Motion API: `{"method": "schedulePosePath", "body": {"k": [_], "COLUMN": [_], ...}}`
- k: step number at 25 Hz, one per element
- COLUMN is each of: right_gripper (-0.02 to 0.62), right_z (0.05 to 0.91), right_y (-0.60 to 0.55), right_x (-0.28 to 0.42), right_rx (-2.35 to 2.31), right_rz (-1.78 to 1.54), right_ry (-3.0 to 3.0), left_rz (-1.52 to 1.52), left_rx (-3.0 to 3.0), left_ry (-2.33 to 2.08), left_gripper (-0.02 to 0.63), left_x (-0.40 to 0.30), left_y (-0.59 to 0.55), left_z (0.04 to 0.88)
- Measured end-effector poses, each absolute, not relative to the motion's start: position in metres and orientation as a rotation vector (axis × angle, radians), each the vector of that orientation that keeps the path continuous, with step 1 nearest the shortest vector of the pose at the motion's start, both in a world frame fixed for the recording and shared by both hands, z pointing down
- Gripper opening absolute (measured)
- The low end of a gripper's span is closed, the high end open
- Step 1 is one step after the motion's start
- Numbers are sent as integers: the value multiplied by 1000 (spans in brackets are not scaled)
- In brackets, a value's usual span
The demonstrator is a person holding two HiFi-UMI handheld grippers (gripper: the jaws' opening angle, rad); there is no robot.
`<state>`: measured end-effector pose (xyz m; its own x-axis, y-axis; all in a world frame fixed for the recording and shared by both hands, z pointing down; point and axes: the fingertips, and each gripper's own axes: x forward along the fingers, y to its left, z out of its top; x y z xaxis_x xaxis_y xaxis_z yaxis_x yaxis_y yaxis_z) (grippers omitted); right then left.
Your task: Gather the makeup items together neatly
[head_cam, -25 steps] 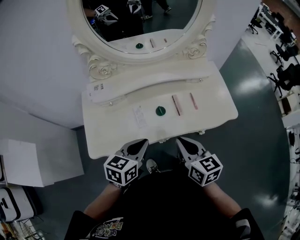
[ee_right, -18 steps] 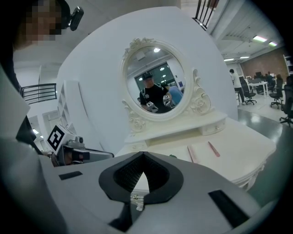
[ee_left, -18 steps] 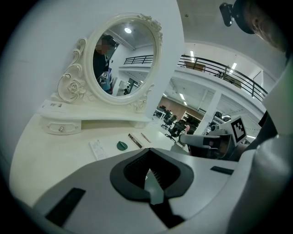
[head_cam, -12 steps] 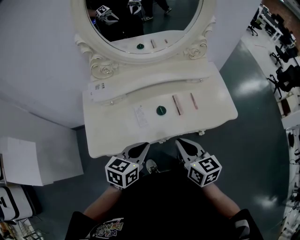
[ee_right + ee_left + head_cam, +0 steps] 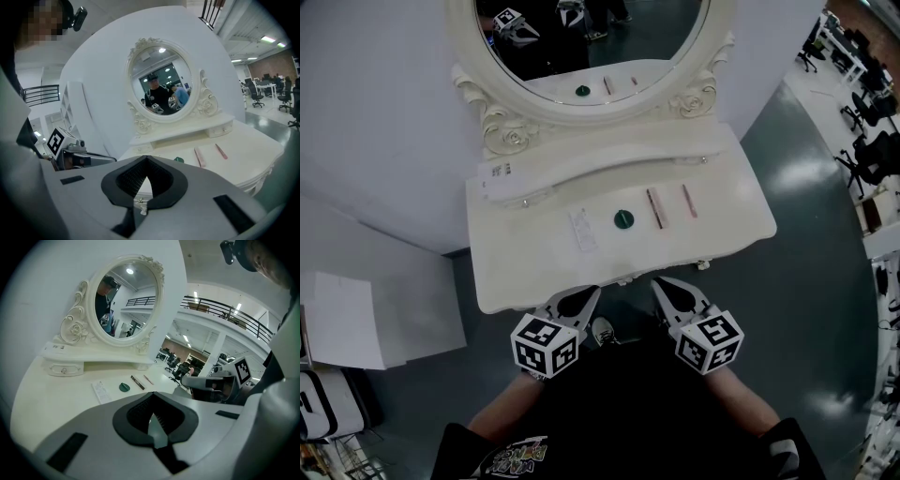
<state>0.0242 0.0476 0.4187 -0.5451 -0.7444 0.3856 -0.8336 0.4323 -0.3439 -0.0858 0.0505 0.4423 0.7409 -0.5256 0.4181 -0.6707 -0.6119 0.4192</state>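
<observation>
Midway across the white dressing table [image 5: 731,220] lie white flat packet [image 5: 582,230], green round disc [image 5: 623,219], brown slim stick [image 5: 655,208], pink slim stick [image 5: 688,201]: near, none touching, either gathered or pending. Your left gripper [image 5: 578,294] and right gripper [image 5: 667,287]: closed, empty, at near edge.

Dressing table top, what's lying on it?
A white packet, a green disc, a dark pink stick and a lighter pink stick, apart in a row. The left claw and right claw cover bits of its front edge.
</observation>
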Motion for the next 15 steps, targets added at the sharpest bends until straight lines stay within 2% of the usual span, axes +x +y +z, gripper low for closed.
{"method": "schedulePosePath", "body": {"k": [15], "right_gripper": [29], "right_z": [417], "right_y": [56], "right_x": [22], "right_rx": [1398], "right_rz": [742], "right_ry": [-2523], "left_rz": [350], "left_rx": [2405], "left_ry": [-888], "left_gripper": [8], "left_x": [-85], "left_y": [60], "left_z": [438]}}
